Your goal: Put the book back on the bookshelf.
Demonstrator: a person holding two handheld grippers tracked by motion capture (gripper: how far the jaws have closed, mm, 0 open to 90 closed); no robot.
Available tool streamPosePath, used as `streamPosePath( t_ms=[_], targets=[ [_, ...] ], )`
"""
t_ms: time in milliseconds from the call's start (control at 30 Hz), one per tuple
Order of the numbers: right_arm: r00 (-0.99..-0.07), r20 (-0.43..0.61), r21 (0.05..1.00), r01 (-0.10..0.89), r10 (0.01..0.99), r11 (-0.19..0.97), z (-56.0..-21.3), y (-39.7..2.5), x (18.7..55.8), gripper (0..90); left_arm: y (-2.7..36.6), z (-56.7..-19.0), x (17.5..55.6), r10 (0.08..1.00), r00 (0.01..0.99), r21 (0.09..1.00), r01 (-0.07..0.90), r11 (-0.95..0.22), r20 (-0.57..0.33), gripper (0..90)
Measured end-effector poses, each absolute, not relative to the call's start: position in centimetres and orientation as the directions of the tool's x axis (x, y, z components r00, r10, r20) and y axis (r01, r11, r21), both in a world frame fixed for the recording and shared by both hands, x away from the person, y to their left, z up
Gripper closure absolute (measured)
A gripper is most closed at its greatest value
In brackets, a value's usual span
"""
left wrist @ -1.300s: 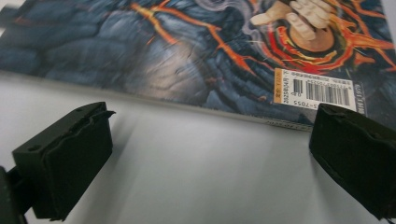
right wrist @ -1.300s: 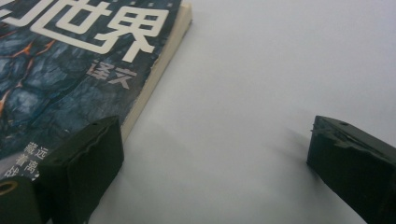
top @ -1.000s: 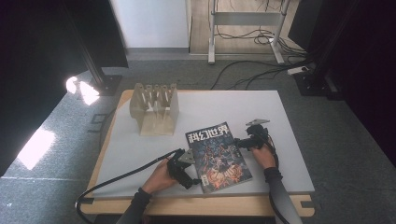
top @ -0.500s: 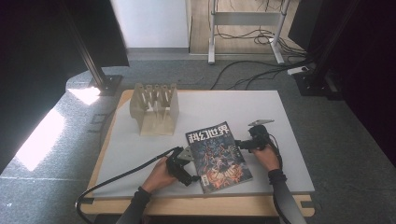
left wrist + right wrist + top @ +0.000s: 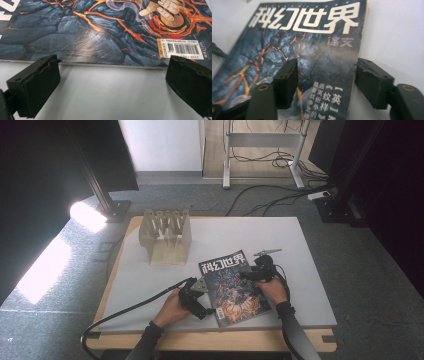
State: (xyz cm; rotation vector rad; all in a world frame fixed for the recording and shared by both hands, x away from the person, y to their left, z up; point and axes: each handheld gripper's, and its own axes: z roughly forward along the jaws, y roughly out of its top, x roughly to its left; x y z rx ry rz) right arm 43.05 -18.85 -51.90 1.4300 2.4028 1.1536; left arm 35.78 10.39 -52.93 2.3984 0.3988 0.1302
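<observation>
Nearest us, our left gripper (image 5: pixel 196 296) has crept up to the near-left edge of the magazine (image 5: pixel 233 285), jaws spread wide. Beyond, our right gripper (image 5: pixel 256 272) now hovers, likely just above the cover, jaws open too; a lift from the white table (image 5: pixel 280 237) seems next

Left gripper (image 5: pixel 110 82) sits low over the white table (image 5: pixel 110 95), jaws spread wide, nothing between them. Just ahead lies the magazine (image 5: pixel 95 30), its near edge facing the jaws, dark cracked-lava cover with orange veins. A barcode label (image 5: pixel 182 48) sits just beyond the right-hand jaw.
</observation>
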Motion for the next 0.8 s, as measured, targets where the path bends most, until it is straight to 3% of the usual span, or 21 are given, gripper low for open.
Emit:
streamPosePath(
  t_ms=[333,667,800],
  targets=[
    [-0.515,0.378,0.632,0.750,0.769,0.192,-51.5,-21.1,42.0,57.4,10.4,-52.9,35.8,0.319,0.948,0.655,0.250,-0.713,-0.015,0.0],
    [-0.529,0.366,0.651,0.734,0.766,0.196,-51.1,-20.0,43.6,59.7,10.3,-53.0,35.7,0.327,0.945,0.657,0.252,-0.711,-0.008,0.0],
    [-0.535,0.413,0.623,0.756,0.737,0.200,-51.5,-20.4,43.4,67.9,10.3,-53.0,35.7,0.328,0.945,0.657,0.252,-0.710,-0.008,0.0]
  ],
)
